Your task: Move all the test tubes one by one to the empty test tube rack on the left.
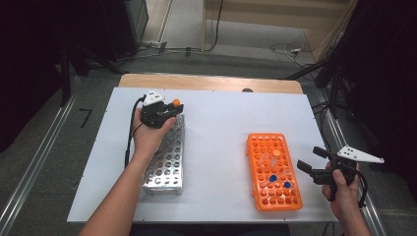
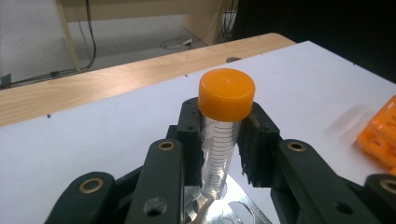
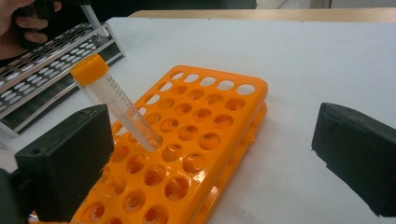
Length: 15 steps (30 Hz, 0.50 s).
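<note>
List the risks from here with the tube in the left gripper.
1. The tube stands between the left gripper's pads with its tip at a hole of the metal rack; released off-centre, it could tip.
2. In the orange rack another tube leans; the open right gripper, held close by, could knock it.

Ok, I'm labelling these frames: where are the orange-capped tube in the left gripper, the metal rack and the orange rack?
orange-capped tube (image 2: 226,100): left gripper view, cap side.
metal rack (image 1: 166,167): high view, top plate.
orange rack (image 3: 205,107): right gripper view, top grid.
</note>
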Each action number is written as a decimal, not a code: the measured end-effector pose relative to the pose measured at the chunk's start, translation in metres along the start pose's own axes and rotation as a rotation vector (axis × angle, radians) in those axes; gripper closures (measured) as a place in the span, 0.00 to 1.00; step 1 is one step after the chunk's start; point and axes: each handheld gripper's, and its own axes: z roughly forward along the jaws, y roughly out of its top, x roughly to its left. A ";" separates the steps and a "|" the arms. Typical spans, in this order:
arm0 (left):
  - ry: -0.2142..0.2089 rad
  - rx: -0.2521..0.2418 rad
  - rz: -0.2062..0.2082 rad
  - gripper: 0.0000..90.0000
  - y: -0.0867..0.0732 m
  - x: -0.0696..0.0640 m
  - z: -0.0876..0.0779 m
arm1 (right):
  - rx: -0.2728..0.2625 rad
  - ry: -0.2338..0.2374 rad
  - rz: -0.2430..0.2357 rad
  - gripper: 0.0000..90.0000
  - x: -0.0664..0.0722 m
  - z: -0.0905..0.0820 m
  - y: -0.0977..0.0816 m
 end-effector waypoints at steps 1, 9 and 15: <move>0.001 0.008 0.012 0.79 0.000 -0.001 0.000 | 0.001 0.000 0.001 0.00 0.000 0.000 0.000; -0.036 0.041 -0.017 0.74 0.001 0.000 0.005 | 0.010 0.015 -0.006 0.00 0.002 0.003 0.000; -0.047 0.024 -0.064 0.56 0.003 0.001 -0.004 | 0.002 0.046 -0.010 0.00 0.003 0.005 0.001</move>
